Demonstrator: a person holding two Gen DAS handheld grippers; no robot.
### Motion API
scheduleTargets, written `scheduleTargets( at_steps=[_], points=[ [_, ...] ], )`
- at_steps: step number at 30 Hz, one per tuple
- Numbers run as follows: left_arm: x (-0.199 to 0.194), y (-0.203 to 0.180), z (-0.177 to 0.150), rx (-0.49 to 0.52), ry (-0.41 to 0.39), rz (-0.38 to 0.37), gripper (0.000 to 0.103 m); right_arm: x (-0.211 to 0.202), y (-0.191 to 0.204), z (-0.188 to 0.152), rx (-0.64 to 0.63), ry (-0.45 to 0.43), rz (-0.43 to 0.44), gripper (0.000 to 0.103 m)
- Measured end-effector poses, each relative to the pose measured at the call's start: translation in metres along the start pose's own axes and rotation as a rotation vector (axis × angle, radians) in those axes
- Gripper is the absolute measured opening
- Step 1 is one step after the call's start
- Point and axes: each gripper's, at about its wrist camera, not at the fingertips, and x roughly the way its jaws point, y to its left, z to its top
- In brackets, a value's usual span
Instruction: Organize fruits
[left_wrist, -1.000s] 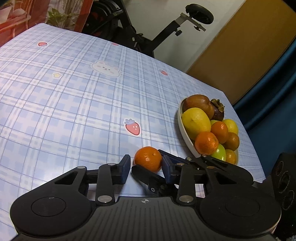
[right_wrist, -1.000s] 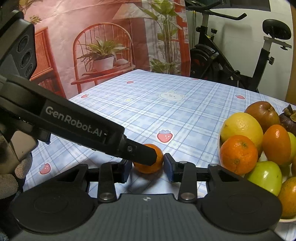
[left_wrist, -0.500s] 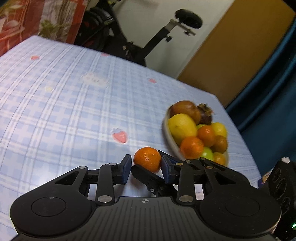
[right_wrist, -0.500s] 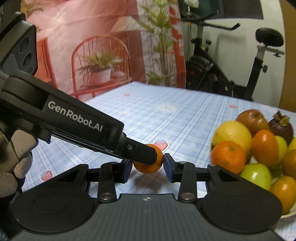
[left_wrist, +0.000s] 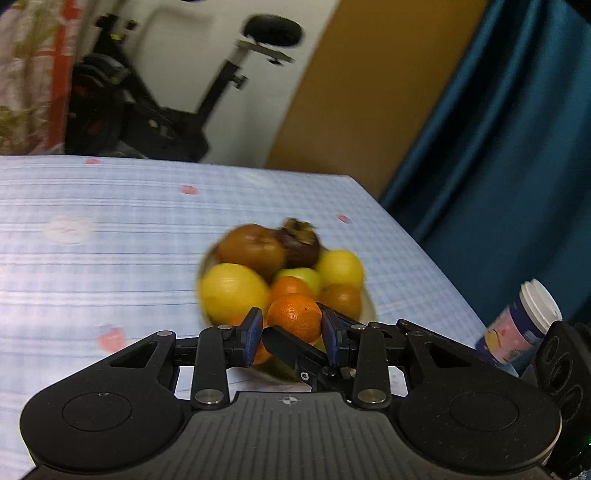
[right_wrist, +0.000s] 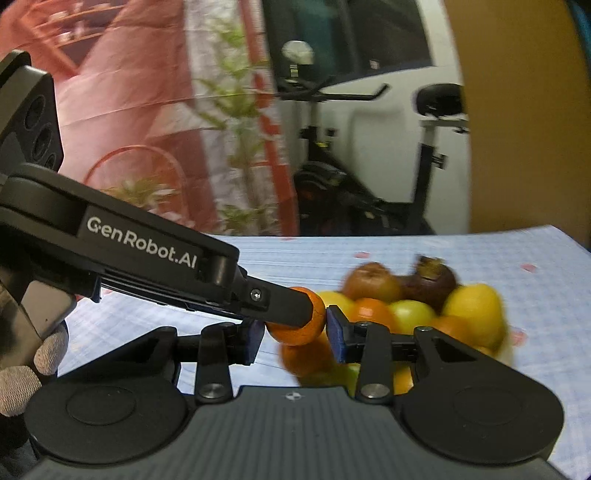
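A small orange mandarin (left_wrist: 294, 317) hangs in the air just in front of the fruit bowl (left_wrist: 370, 306), clear of the cloth. My left gripper (left_wrist: 291, 330) is shut on it, blue pads at its two sides. My right gripper (right_wrist: 295, 338) is shut on the same mandarin (right_wrist: 301, 330) from a crossing angle. One finger of each gripper reaches across the other's view. The bowl is heaped with lemons, oranges, green fruit, a brown fruit and a mangosteen (right_wrist: 430, 278). The picture is blurred by motion.
The blue checked tablecloth (left_wrist: 110, 240) stretches left and behind the bowl. A lidded paper cup (left_wrist: 517, 328) stands near the table's right edge, beside a blue curtain. An exercise bike (right_wrist: 354, 177) stands beyond the far edge. A gloved hand (right_wrist: 26, 373) holds the left gripper.
Both grippers have lifted the mandarin off the cloth together and carried it to the right, up to the front of the fruit bowl. Both views have swung towards the bowl.
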Motion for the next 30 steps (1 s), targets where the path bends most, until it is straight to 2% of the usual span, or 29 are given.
scheduleTargets(
  at_steps=[5,9,14,22,25,28,30],
  points=[
    [0.029,-0.020,0.005,0.042,0.049,-0.023,0.038,-0.008,-0.026,0.001,0.063,0.014,-0.089,0.039],
    [0.041,-0.027,0.003,0.059,0.073,-0.018,0.038,-0.009,-0.032,0.001,0.053,0.031,-0.149,0.039],
    [0.049,-0.027,0.002,0.062,0.079,-0.013,0.037,-0.007,-0.029,-0.003,0.027,0.044,-0.171,0.040],
    [0.029,-0.019,0.006,0.052,0.040,0.021,0.042,-0.005,-0.026,-0.005,0.003,0.047,-0.182,0.040],
    [0.017,-0.015,0.009,0.038,0.000,0.046,0.053,-0.004,-0.026,-0.004,0.002,0.046,-0.186,0.041],
    [0.003,-0.010,0.012,0.027,-0.046,0.091,0.063,-0.006,-0.026,-0.002,0.002,0.034,-0.205,0.051],
    [-0.007,-0.006,0.015,0.012,-0.072,0.117,0.075,-0.007,-0.028,0.001,0.009,0.032,-0.207,0.059]
  ],
)
